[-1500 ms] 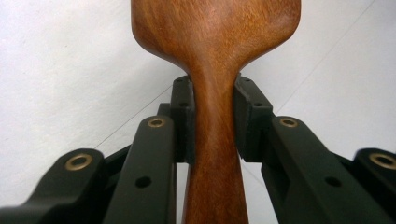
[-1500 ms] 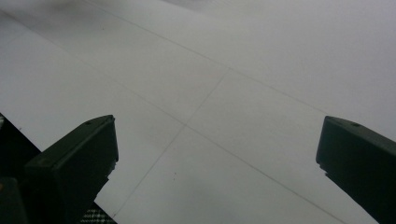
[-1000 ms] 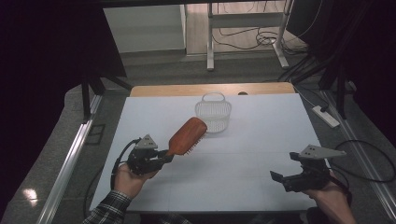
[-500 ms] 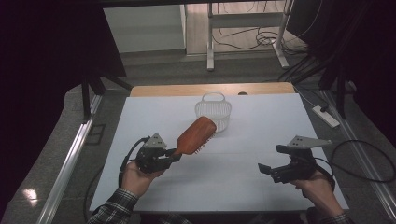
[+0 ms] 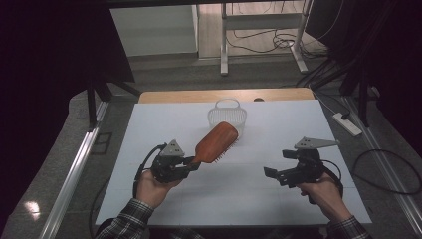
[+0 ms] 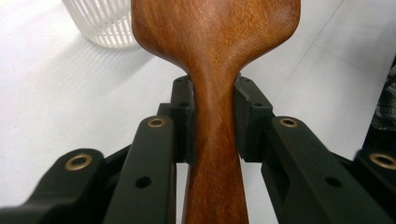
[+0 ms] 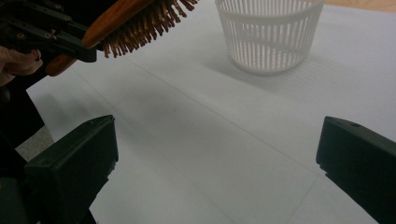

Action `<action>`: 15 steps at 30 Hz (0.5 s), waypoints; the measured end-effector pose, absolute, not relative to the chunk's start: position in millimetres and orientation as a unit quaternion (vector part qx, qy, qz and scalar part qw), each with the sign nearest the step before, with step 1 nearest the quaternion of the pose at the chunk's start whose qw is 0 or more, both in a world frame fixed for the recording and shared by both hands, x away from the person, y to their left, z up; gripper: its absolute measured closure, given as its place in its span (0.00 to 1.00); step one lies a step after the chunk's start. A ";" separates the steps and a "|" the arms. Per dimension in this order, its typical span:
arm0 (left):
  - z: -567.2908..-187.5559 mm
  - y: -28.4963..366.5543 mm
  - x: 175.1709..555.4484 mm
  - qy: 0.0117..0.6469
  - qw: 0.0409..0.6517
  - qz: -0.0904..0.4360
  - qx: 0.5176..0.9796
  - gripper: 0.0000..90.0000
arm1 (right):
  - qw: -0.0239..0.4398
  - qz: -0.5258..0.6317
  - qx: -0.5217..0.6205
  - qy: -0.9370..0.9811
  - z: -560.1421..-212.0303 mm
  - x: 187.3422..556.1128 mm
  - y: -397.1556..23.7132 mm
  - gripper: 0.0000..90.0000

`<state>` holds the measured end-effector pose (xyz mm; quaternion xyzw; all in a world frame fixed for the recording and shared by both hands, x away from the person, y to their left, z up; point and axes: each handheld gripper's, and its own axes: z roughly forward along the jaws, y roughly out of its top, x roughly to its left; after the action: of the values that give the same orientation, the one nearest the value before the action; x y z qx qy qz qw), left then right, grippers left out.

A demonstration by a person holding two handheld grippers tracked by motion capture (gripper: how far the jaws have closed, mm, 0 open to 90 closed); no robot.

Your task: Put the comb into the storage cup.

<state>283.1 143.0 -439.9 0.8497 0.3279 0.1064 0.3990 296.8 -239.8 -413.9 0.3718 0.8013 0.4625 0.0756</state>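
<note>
Nearest the person, the left tongs [image 5: 191, 162] pinch the narrow neck of a wooden paddle hairbrush [image 5: 217, 142], one jaw on each side of the handle where it begins to widen into the head. The grip sits low on the handle, probably so that the broad head is free and the brush can be steered like a lever. The brush is carried clear of the white desk [image 5: 149, 134], its head slanting up and away from the left tongs, bristles [image 7: 140, 25] turned down and toward the right tongs.

The right tongs [image 5: 276, 174] hover level with the left tongs, well apart from them, jaws spread wide and holding nothing. They point across the desk toward the brush, apparently kept ready to assist.

Beyond the left tongs, just past the tip of the brush head, stands a small white slatted basket [image 5: 227, 115] with a loop handle, upright and open at the top; what it contains cannot be told. It looks the likely destination for the brush. Bare desk lies between the two tongs, and the basket's handle is the one thing that might catch the head on entry.

Farther off are a floor with cables [image 5: 271, 42] and a power strip [image 5: 347, 124].
</note>
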 end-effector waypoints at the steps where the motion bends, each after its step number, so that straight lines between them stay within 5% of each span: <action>1: -439.4 141.7 283.4 0.327 0.401 0.106 0.849 0.80 | 0.076 0.464 0.371 0.801 -413.2 297.7 -237.9 0.00; 15: -435.2 122.0 285.4 0.311 0.406 0.112 0.852 0.80 | 0.066 0.470 0.362 0.802 -405.0 309.2 -208.3 0.00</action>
<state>285.4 122.0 -435.2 0.8519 0.3109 0.1120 0.4063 309.2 -208.3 -405.0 0.3617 0.8023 0.4703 0.0663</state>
